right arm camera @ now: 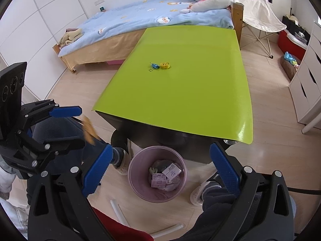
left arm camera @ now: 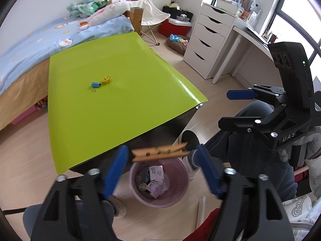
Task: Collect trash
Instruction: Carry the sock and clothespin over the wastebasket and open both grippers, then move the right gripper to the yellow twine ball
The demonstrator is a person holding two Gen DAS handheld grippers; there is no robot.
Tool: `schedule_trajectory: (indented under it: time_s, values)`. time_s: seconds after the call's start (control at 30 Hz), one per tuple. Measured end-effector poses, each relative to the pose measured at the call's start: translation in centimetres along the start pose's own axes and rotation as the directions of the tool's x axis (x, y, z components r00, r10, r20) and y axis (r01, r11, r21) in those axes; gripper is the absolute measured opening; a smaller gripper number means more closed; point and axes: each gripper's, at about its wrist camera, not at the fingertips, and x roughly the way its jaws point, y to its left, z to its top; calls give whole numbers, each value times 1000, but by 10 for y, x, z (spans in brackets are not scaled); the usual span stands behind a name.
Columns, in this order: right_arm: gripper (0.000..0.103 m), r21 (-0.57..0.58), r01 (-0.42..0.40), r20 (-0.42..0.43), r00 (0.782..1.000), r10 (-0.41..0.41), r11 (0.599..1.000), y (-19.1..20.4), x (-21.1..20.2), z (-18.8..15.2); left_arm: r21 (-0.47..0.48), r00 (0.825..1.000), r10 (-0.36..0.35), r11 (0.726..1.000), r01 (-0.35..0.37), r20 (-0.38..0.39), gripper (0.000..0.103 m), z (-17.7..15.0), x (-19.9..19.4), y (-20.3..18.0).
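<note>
The letters "DAS" stand in grey on the black plastic body of the right gripper (left arm camera: 238,106), and "COTTON" is printed on a small white cardboard box (right arm camera: 173,170) inside the translucent pink plastic wastebasket (right arm camera: 134,172).

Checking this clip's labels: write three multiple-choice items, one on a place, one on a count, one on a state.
1. The pink bin stands: A on the bed; B on the floor; C on a chair.
2. Small things on the green table: A two; B four; C none.
3. The right hand-held gripper is: A open, empty; B shut on a clothespin; C shut on paper.
B, floorboards surround it. A, only a blue binder clip and a small yellow object. A, its fingers stand apart with nothing between.
</note>
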Motion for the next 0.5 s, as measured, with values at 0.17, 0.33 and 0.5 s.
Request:
schedule_trajectory:
  time_s: [0.17, 0.33, 0.5]
  values:
    - [96, 4, -1, 4, 1000, 1, 1000, -1, -1, 0, -22, 1000, 23, 1000, -23, 10, 91, 1, 1, 5]
    - [96, 8, -7, 2, 1000, 7, 1000, -1, 1, -1, -63, 996, 78, 995, -76, 35, 95, 3, -2, 15]
    - [97, 4, -12, -3, 1000, 12, 1000, 3, 3, 2, -90, 993, 111, 990, -108, 30, 95, 4, -2, 22]
